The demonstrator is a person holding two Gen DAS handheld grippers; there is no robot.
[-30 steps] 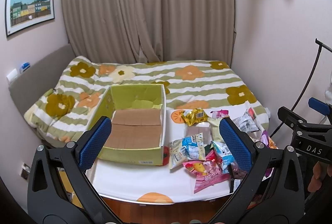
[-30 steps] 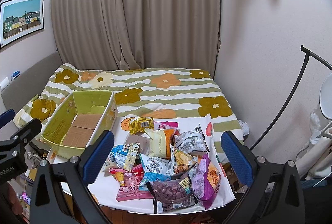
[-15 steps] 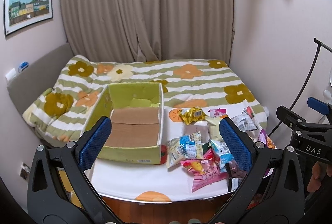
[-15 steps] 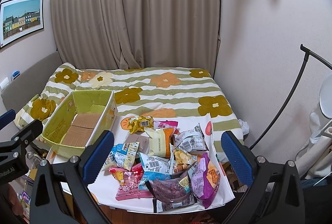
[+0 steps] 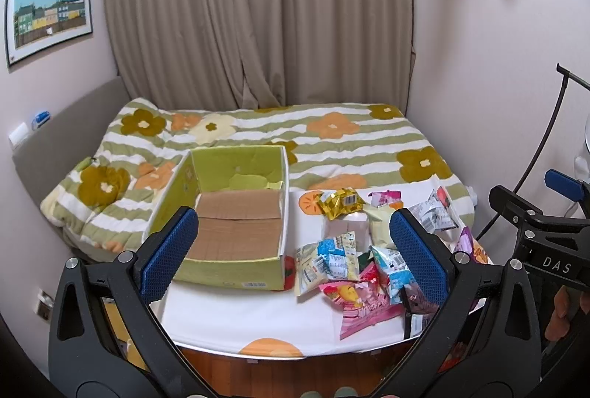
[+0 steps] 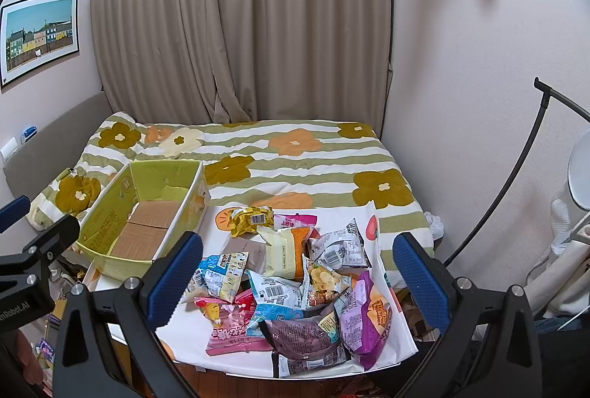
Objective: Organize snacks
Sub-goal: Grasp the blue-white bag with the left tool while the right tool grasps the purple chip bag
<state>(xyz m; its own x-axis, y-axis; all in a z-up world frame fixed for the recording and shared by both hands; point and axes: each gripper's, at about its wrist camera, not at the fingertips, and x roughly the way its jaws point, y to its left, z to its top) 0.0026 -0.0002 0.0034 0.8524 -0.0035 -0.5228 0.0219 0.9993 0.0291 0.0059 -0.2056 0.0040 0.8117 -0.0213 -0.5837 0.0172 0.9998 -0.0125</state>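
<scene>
Green cardboard box sits open-topped on the left part of my desk, its long axis running away from me toward the bed, brown flaps lining its bottom and nothing in it. Beside it, to the right, the snack packets lie in a loose, overlapping heap on the white cloth. A gold packet lies at the far edge of the heap. A pink packet lies nearest me, and a blue-and-white one lies just beside the box's near corner.

My left hand-held gripper hangs above the desk with its blue pads spread wide and nothing between them, framing the box's near wall and the heap's left side. My right hand-held gripper is equally wide and bare, centred over the heap.

Only the right wrist view shows the purple packet and a dark maroon packet at the desk's near right corner. The left wrist view alone shows the box floor squarely.
</scene>
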